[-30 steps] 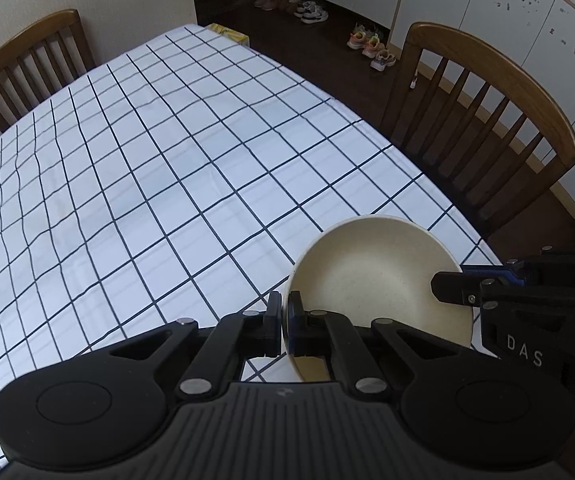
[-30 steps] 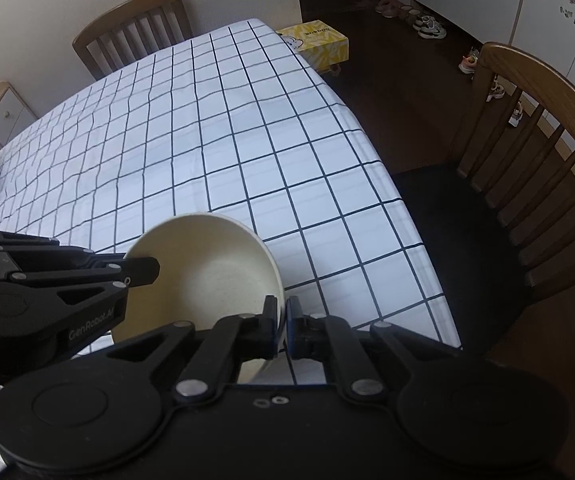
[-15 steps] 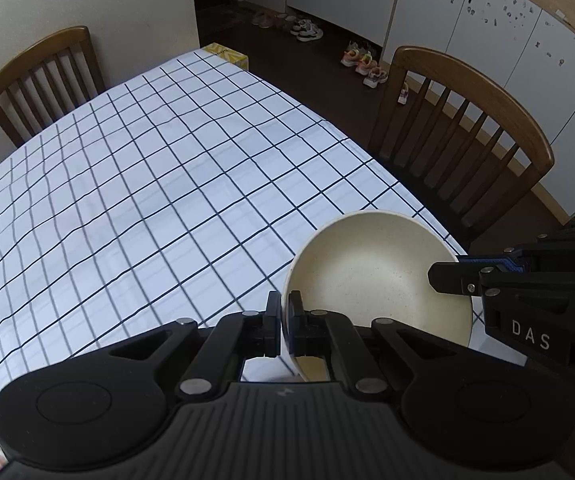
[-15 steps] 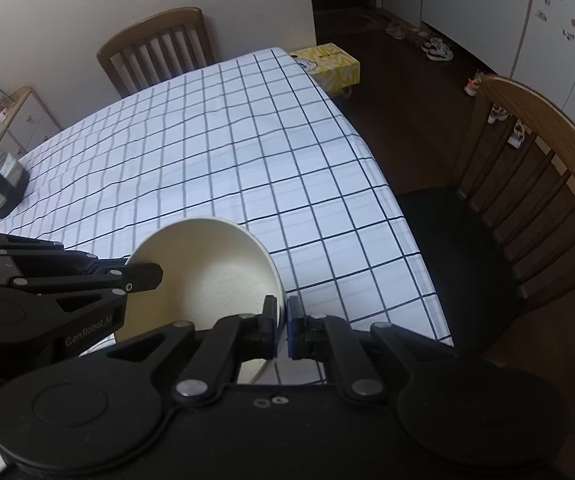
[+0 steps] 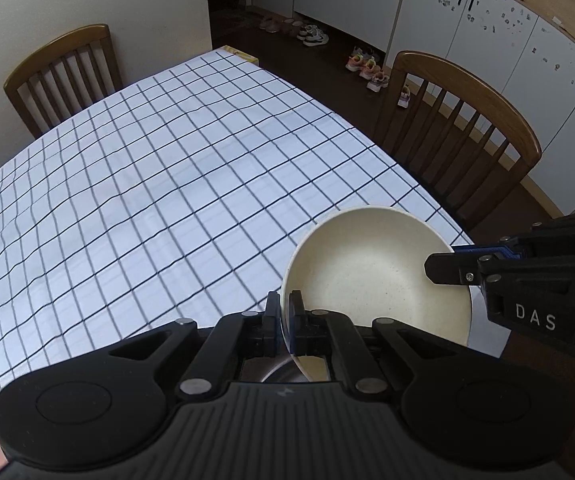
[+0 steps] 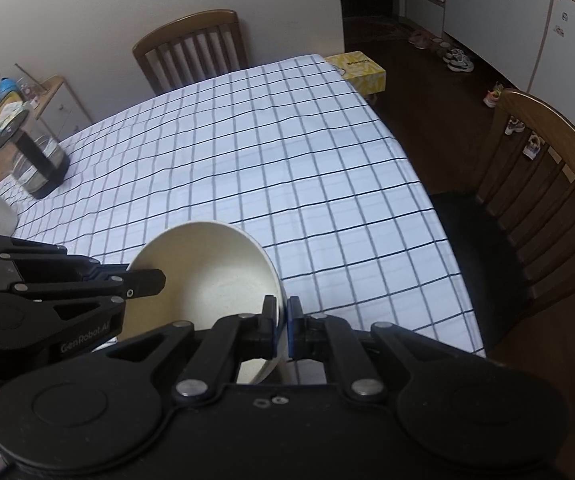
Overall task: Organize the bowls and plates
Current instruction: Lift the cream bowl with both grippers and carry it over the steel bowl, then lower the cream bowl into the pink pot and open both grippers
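Cream bowl (image 5: 375,276) has lifted higher off the checked table (image 5: 175,200) since a second ago; left gripper (image 5: 284,320) and right gripper (image 6: 282,322) both pinch its rim shut, so it's probably mid-carry.

A home dining area: a worktop (image 5: 191,184) under a white grid-checked cloth, wooden slat-back chairs (image 5: 459,120) pulled up to it, white cabinet doors (image 5: 487,32) dotted with small stickers, pairs of shoes (image 5: 367,70) on the dark floor, and a yellow tissue box (image 6: 361,70) beyond the far end
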A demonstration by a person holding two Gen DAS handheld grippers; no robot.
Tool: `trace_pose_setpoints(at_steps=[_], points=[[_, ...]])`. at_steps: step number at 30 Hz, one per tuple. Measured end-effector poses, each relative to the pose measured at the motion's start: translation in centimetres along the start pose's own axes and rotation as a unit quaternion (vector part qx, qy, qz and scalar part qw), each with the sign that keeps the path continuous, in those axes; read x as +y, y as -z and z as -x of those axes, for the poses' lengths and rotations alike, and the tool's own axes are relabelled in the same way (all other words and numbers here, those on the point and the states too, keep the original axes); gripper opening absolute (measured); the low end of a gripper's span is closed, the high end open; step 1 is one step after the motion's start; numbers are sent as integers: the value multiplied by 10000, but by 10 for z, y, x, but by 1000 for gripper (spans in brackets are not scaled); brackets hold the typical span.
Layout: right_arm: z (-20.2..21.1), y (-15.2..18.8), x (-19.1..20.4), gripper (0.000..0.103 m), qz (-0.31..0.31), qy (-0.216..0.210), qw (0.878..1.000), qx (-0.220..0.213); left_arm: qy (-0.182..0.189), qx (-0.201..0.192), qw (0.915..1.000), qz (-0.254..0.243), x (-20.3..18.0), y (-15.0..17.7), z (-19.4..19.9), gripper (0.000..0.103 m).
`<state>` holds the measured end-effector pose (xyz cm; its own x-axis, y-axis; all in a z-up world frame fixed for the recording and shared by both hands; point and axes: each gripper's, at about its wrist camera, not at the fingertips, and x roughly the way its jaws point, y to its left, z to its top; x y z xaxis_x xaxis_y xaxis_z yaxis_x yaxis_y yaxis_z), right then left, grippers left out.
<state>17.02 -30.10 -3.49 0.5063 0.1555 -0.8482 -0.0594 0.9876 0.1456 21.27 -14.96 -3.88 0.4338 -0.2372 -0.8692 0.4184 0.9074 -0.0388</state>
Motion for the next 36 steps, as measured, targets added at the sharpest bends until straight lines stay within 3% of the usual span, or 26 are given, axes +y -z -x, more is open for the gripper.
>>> trace_pose_setpoints(at_steps=[20, 36], points=[[-5, 51, 47, 6, 227, -23, 9994, 278, -41, 183, 9997, 157, 18, 65, 5, 3], [-30, 71, 53, 7, 284, 116, 9979, 578, -117, 377, 9992, 78, 20, 81, -25, 3]])
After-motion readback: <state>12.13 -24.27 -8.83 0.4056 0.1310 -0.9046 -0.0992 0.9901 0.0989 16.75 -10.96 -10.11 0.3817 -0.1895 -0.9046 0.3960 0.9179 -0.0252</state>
